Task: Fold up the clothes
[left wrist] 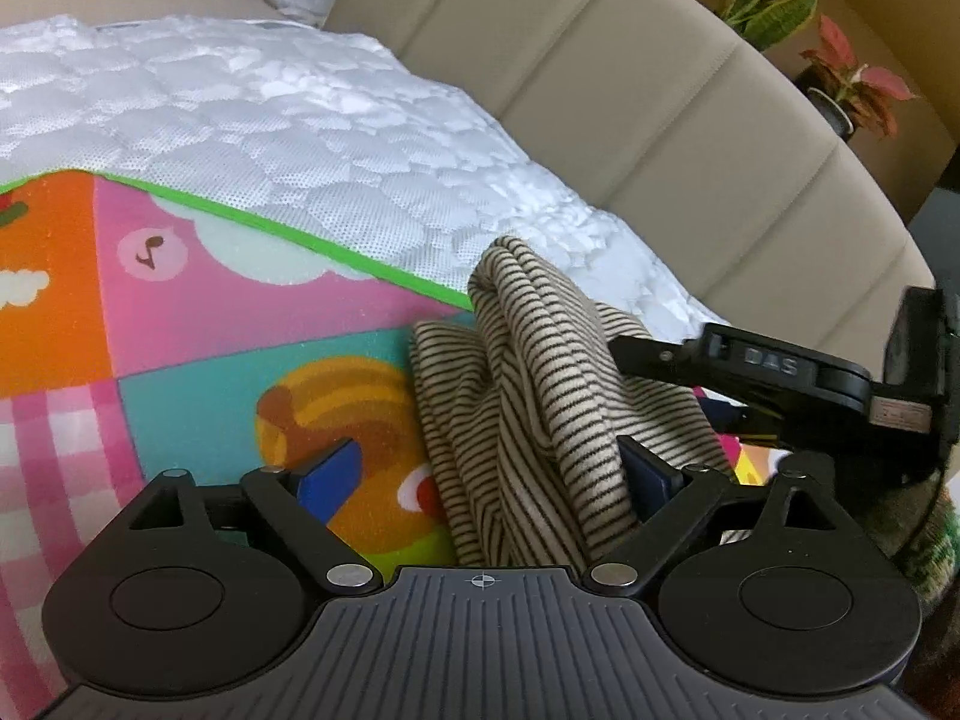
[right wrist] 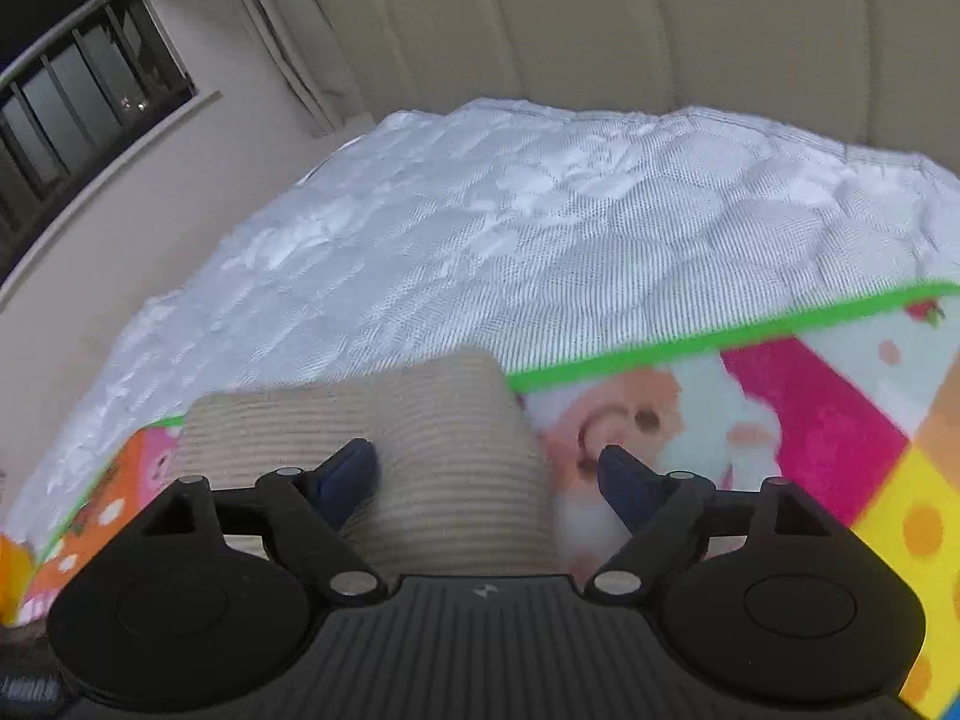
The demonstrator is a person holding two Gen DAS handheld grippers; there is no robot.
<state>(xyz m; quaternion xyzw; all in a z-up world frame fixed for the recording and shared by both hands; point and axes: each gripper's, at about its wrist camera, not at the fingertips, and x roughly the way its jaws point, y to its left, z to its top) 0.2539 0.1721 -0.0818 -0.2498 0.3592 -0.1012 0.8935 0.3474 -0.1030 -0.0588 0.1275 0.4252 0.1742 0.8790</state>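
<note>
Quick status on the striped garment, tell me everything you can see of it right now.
The striped garment is a soft knit, beige with thin dark stripes. It sits bunched in thick folds, rising in a ridge rather than lying flat, on the colourful play mat near its green edge, beside the white quilted cover. It lies between the spread fingers of the left gripper, touching the right-hand pad. The right gripper, jaws also apart, is over it; in the right wrist view the cloth is motion-blurred.
</note>
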